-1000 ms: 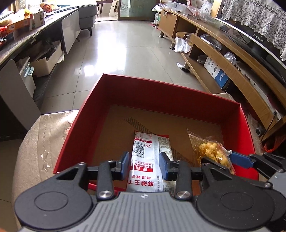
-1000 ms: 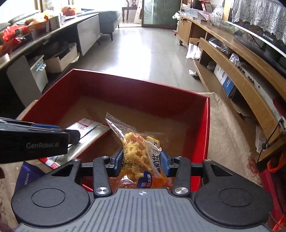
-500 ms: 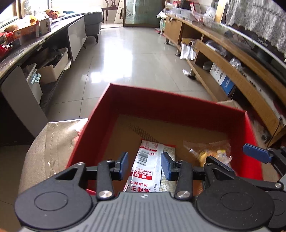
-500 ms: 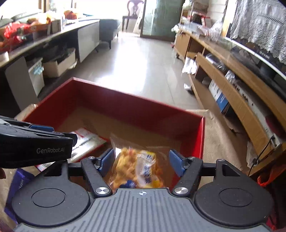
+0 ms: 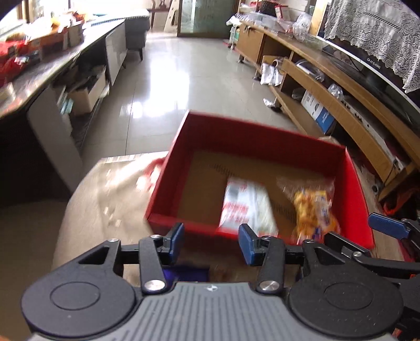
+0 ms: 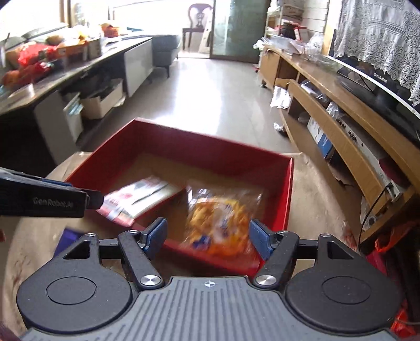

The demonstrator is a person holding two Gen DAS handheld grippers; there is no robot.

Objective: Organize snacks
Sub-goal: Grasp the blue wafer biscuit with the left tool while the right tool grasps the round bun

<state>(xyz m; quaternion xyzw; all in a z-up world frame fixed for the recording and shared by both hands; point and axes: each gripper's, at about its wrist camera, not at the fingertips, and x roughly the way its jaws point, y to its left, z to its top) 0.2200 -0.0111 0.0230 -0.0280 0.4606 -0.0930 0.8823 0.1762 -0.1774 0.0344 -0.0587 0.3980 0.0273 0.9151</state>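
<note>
The floor (image 6: 210,86) is of pale glossy tiles and reflects daylight from the far glass door (image 6: 233,26). A long wooden shelf unit (image 6: 338,105) runs along the right wall, with a lace cloth (image 6: 380,34) above it. A dark counter (image 5: 52,65) with clutter stands on the left, and a chair (image 6: 197,18) is at the far end.

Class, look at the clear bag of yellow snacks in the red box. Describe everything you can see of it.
The bag of yellow snacks is a clear, crinkly plastic packet holding lumpy golden-orange pieces, with a white and blue label; the print is too blurred to read. It lies in the near right part of the red box, on its brown cardboard floor, just right of the white and red packet. The right claw stands open before it, with neither finger gripping it.
</note>
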